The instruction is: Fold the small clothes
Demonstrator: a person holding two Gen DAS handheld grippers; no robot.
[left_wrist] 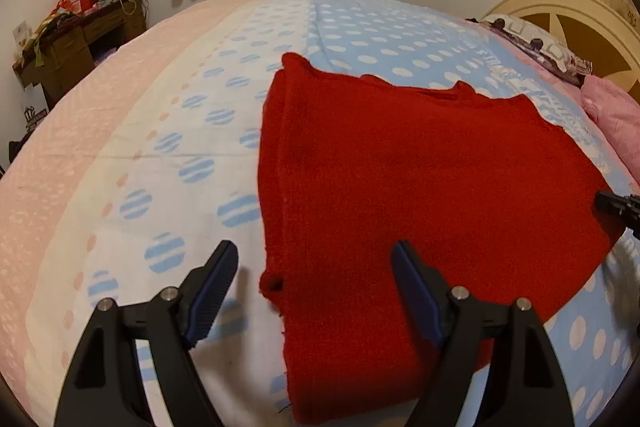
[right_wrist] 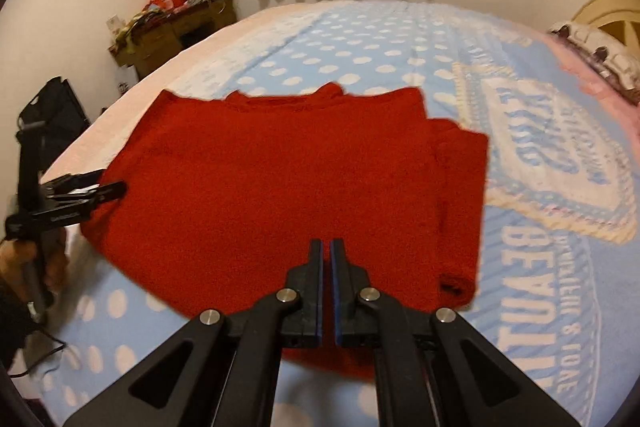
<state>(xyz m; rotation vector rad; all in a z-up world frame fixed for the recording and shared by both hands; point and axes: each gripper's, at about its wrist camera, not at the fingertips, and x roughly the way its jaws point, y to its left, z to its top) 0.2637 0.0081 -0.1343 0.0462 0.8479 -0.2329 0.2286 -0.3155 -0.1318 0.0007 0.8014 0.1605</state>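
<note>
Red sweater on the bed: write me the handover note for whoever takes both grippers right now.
Left gripper: open, nothing held, over the near left edge of the red sweater.
Right gripper: shut, empty, over the sweater's near edge.
Sweater: lies flat on the dotted bedspread, collar at the far side.
Done: both sleeves appear folded in along the sides, making a rough rectangle.
Left: probably take the near hem and fold it up toward the collar, then smooth.
</note>
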